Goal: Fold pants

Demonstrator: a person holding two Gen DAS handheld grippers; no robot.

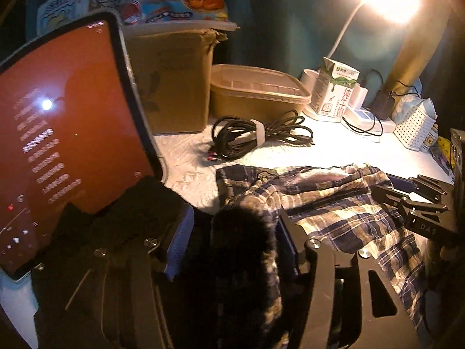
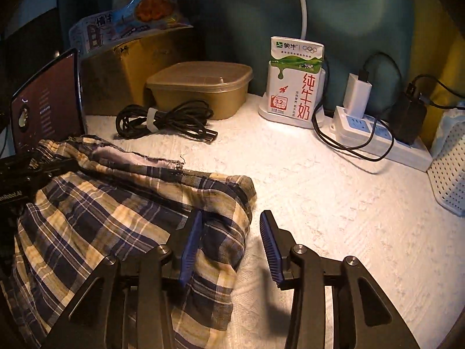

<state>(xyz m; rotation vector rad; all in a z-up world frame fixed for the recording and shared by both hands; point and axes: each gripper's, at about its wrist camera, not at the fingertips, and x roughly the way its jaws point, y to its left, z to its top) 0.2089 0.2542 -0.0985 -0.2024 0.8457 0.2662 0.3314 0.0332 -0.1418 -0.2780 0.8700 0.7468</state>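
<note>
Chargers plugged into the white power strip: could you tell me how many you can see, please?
2. A white charger stands in the power strip's near-left socket; a black adapter sits further right. The strip's far end runs behind the perforated white basket, so another may be hidden.

pants (image 2: 122, 212): plaid, navy, cream and tan
table cover (image 2: 319, 203): white, textured
gripper pads (image 2: 268, 244): blue, ribbed
milk carton (image 2: 295, 81): white, green top, red lettering
lidded tub (image 2: 200, 87): tan
cable bundle (image 2: 162, 120): black, white strap
power strip (image 2: 375, 136): white
tablet screen (image 1: 66, 122): red-orange, pale text rows
wall (image 2: 334, 8): teal
</note>
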